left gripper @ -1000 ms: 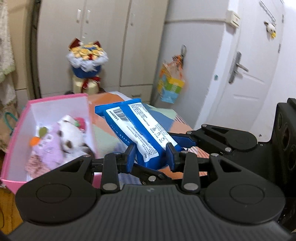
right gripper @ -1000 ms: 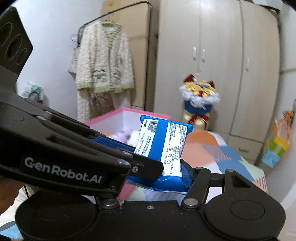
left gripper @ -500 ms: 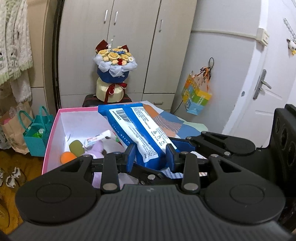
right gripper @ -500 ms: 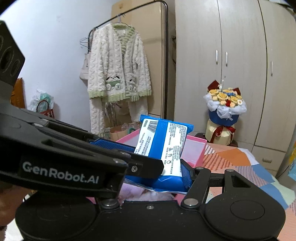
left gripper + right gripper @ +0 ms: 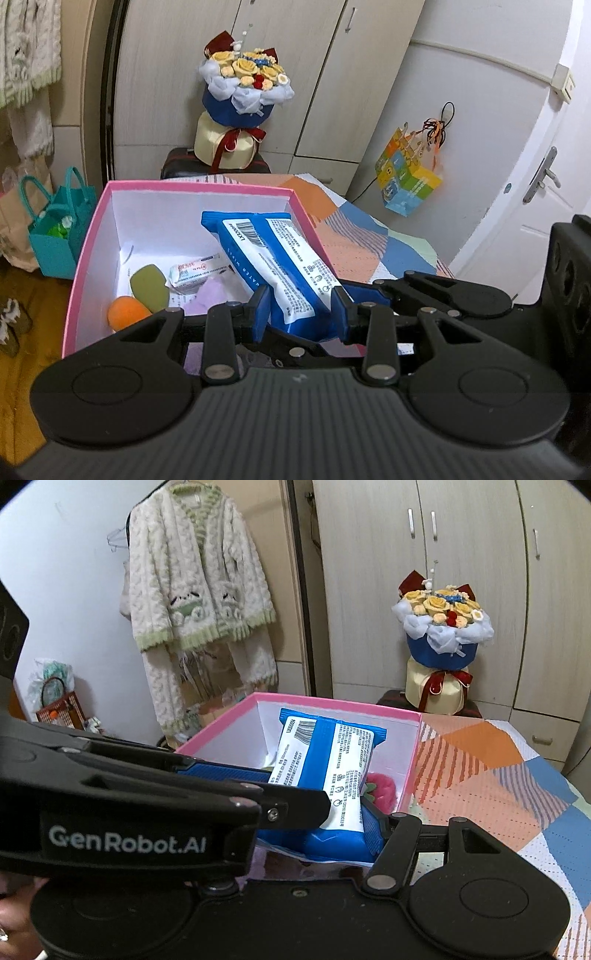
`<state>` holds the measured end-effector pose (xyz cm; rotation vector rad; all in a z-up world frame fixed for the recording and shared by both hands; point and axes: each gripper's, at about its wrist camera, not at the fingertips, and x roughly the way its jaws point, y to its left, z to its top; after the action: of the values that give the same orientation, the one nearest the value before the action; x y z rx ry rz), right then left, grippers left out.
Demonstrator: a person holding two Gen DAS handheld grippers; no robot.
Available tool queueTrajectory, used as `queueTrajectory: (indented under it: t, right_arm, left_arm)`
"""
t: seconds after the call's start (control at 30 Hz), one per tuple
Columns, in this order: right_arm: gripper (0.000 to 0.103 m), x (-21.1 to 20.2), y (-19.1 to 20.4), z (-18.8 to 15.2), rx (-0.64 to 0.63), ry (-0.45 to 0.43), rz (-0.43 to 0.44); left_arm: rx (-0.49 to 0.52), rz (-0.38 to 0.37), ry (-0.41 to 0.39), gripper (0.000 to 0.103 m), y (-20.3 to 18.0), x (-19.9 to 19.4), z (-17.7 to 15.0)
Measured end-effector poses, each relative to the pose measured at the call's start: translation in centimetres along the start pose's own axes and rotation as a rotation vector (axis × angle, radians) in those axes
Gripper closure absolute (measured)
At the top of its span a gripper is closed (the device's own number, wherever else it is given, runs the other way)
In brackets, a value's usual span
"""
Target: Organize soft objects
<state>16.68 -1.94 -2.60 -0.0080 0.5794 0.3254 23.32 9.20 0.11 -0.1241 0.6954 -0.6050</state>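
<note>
Both grippers hold one blue and white pack of wet wipes (image 5: 280, 266) over the open pink box (image 5: 88, 236). My left gripper (image 5: 301, 314) is shut on the pack's near end. My right gripper (image 5: 325, 808) is shut on the same pack (image 5: 332, 760), its other finger hidden behind the left gripper's arm. The pack tilts down into the box. Inside lie an orange sponge (image 5: 125, 314), a green sponge (image 5: 149, 288), a small white tube box (image 5: 195, 269), purple cloth (image 5: 214, 295) and a pink plush (image 5: 382, 788).
The box stands on a patchwork bedspread (image 5: 369, 236). A flower bouquet (image 5: 243, 88) stands behind it by the wardrobe (image 5: 424, 590). A teal bag (image 5: 55, 229) sits on the floor at left. A knit cardigan (image 5: 195, 579) hangs on a rack.
Both grippers moved the wipes pack left from above the bedspread to over the box and lowered it, its far end now pointing down into the box.
</note>
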Motion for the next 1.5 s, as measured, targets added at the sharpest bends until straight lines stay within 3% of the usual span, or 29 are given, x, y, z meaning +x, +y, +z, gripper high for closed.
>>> queueTrajectory:
  t: [0.27,0.5,0.77,1.03,1.2,1.37,1.5]
  right_arm:
    - [0.028,0.1,1.3,-0.3,-0.093,-0.002,-0.059]
    - [0.022,-2.4,1.7,-1.5,-0.169,-0.061,-0.04]
    - [0.022,-6.2,-1.0,-2.8,-0.055,-0.097,0.05]
    - [0.022,-9.6,-3.1,-3.9,-0.004,-0.141,0.012]
    - [0.022,-11.1,-3.5,-4.2,-0.016,-0.119,-0.045]
    - [0.021,-12.9,-4.4,-4.8,0.003,-0.075,-0.096]
    - [0.014,-14.6,-5.3,-5.2,0.022,-0.075,-0.136]
  left_arm:
    - [-0.073,-0.028,0.019,0.064,1.0,0.5,-0.5]
    - [-0.11,-0.031,-0.005,0.054,1.5,-1.4,-1.8]
    - [-0.066,0.006,-0.053,0.043,-0.3,-5.0,-2.6]
    - [0.008,0.024,-0.086,0.032,-3.2,-7.5,-3.6]
    - [0.043,0.071,-0.087,0.023,-4.5,-8.8,-4.0]
    - [0.068,0.116,-0.084,0.003,-5.6,-10.0,-4.4]
    - [0.069,0.19,-0.052,0.001,-6.8,-10.3,-4.5]
